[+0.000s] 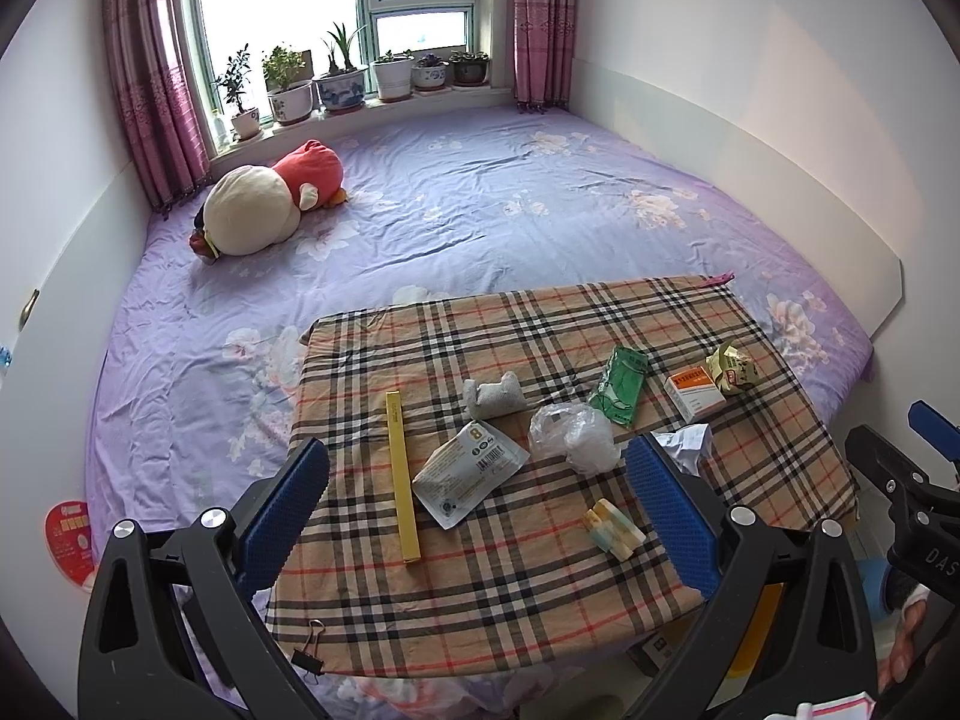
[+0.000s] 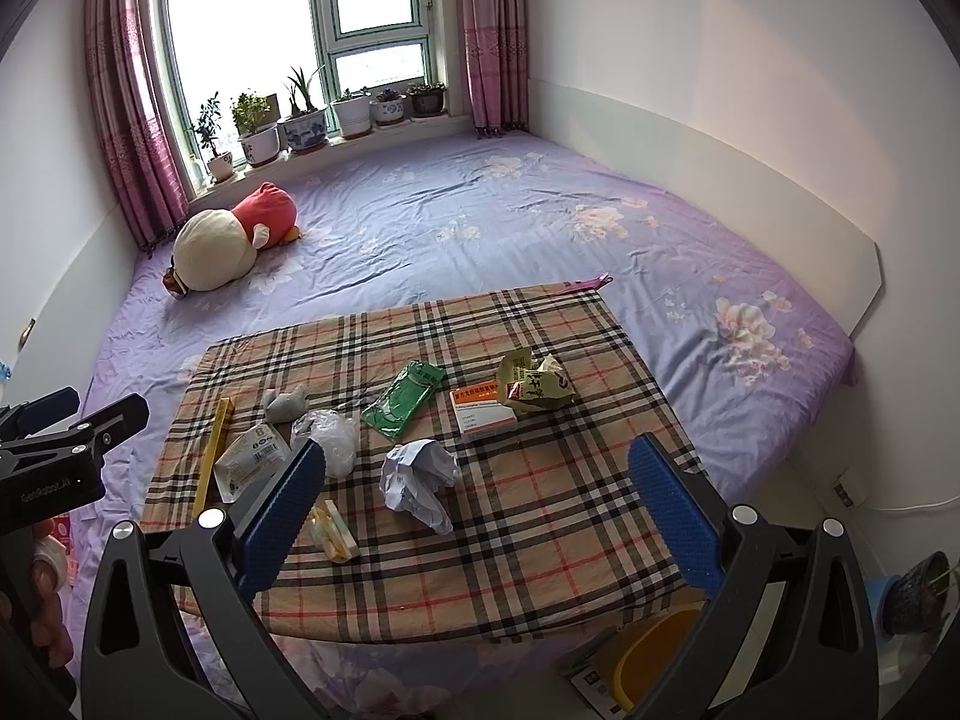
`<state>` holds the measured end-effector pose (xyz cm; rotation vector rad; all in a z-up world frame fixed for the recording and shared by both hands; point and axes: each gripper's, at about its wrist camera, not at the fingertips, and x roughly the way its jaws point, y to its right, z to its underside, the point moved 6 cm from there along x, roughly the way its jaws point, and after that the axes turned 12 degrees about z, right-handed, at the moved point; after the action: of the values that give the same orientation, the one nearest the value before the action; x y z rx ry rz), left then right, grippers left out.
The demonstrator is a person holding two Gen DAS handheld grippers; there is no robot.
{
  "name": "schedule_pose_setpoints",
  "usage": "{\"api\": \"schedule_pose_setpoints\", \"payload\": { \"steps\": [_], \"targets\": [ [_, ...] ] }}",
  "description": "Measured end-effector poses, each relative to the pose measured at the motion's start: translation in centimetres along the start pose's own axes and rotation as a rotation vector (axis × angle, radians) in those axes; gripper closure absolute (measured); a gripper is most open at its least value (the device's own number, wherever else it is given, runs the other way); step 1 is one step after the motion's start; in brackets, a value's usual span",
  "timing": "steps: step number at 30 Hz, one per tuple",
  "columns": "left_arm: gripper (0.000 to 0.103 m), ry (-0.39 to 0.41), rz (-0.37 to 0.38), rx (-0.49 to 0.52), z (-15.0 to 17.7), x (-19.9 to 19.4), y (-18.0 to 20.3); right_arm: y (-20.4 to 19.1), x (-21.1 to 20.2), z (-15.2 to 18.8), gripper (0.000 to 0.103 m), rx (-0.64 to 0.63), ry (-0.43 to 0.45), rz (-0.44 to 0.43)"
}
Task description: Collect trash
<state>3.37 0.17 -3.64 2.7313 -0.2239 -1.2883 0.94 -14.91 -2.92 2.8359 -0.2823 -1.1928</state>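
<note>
Both grippers, left (image 1: pixel 480 504) and right (image 2: pixel 480 504), hover with jaws wide apart, empty, above the plaid cloth (image 2: pixel 540 516). Trash lies scattered on it: crumpled paper (image 2: pixel 420 477) centre, clear plastic bag (image 1: pixel 576 435), green packet (image 2: pixel 405 399), orange-white box (image 2: pixel 483 414), yellow stick (image 1: pixel 402 474).

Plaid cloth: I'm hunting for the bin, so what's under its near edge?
Under the plaid cloth, at its near right edge, a yellow-orange container pokes out. Its inside and what supports the cloth stay hidden.
</note>
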Motion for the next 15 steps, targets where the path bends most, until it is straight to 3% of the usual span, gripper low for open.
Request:
{"api": "schedule_pose_setpoints", "payload": {
  "steps": [15],
  "targets": [
    [0.005,-0.004,-0.002,0.003,-0.08,0.24,0.43,0.1,0.07,0.06,0.003,0.003,-0.005,-0.004]
  ]
}}
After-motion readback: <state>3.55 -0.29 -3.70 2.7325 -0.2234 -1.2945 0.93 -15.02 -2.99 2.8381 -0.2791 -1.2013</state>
